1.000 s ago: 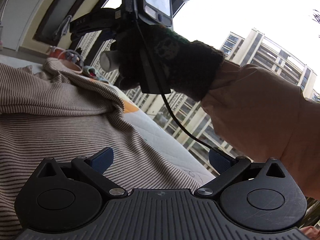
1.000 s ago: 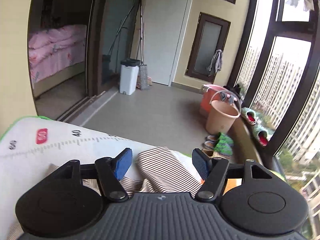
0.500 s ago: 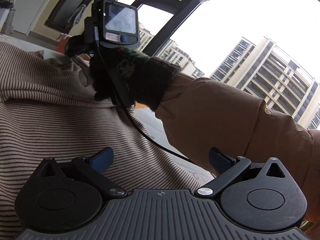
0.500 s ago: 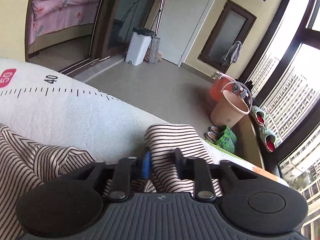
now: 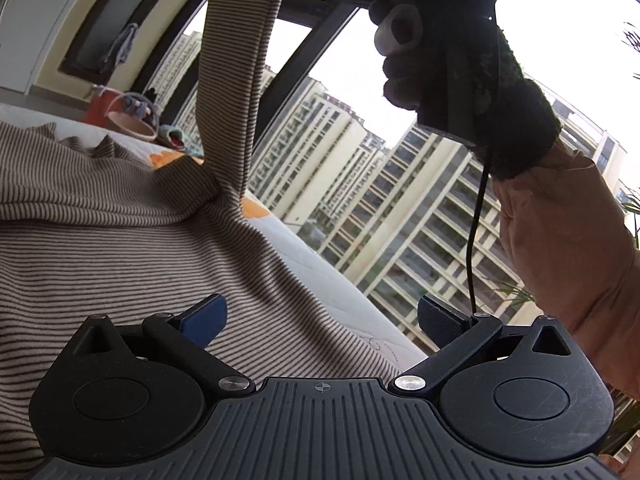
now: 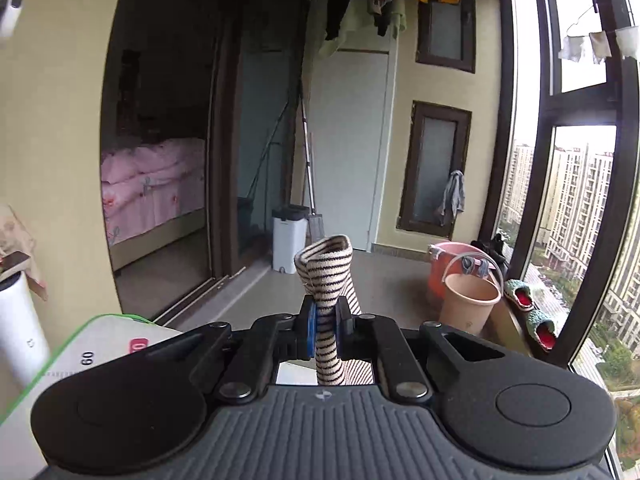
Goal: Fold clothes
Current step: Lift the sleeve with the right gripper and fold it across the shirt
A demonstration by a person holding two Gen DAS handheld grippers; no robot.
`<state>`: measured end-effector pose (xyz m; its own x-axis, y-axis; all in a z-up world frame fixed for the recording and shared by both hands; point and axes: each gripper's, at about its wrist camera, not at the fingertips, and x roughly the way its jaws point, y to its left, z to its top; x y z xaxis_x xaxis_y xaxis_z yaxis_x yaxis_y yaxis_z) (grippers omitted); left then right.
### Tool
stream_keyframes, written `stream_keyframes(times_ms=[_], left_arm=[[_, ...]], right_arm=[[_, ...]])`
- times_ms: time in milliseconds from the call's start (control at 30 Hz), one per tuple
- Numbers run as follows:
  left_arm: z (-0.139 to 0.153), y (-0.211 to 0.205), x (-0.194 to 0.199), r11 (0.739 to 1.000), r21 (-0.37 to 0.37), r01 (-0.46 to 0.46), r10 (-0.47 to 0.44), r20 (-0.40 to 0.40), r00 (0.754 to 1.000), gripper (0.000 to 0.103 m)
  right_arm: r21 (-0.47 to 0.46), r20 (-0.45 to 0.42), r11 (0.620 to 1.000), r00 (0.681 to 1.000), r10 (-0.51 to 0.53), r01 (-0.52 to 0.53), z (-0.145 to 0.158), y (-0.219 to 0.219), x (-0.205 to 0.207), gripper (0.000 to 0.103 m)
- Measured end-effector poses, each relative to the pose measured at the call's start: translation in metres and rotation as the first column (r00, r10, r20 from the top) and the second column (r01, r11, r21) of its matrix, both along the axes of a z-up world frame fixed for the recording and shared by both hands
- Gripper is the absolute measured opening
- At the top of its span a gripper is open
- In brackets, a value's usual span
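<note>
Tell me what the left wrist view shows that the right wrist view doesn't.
Only the left wrist view: the open left gripper, the striped garment's body spread out, and the gloved hand holding the right gripper. Only the right wrist view: the right gripper shut on the striped sleeve, and the pink bed. Both: sleeve, buckets.

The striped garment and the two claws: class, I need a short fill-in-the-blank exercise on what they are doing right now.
1. The right claw is shut on the garment's ____.
2. The left claw is ____, with nothing between its pads.
3. The striped garment has a body that lies on a ____ mat.
4. Beside the window stands a tan ____ in front of an orange one.

Missing words: sleeve; open; white; bucket
</note>
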<state>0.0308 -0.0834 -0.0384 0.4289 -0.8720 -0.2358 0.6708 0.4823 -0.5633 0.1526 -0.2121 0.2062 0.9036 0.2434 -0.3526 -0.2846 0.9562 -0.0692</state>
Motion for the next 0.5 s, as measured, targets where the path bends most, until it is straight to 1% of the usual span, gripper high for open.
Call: stream_keyframes(times_ms=[100, 200, 367, 500], left_arm=[[-0.003, 0.001, 0.003, 1.000, -0.005, -0.013, 0.013, -0.018, 1.000, 0.103], [-0.002, 0.000, 0.001, 1.000, -0.003, -0.011, 0.011, -0.007, 1.000, 0.103], [0.002, -0.001, -0.006, 1.000, 0.000, -0.010, 0.010, 0.005, 1.000, 0.103], [0.004, -0.001, -0.012, 1.000, 0.003, -0.009, 0.009, 0.009, 1.000, 0.103]], right_arm=[[-0.028, 0.008, 0.997, 0.997, 0.072, -0.071, 0.006, 0.023, -0.012, 0.008], [-0.052, -0.002, 0.991, 0.992, 0.125, -0.125, 0.004, 0.044, -0.014, 0.008], [-0.083, -0.073, 0.976, 0.978, 0.197, -0.203, -0.015, 0.082, -0.008, 0.008], [-0.109, -0.134, 0.962, 0.963, 0.236, -0.251, -0.035, 0.106, -0.007, 0.009]])
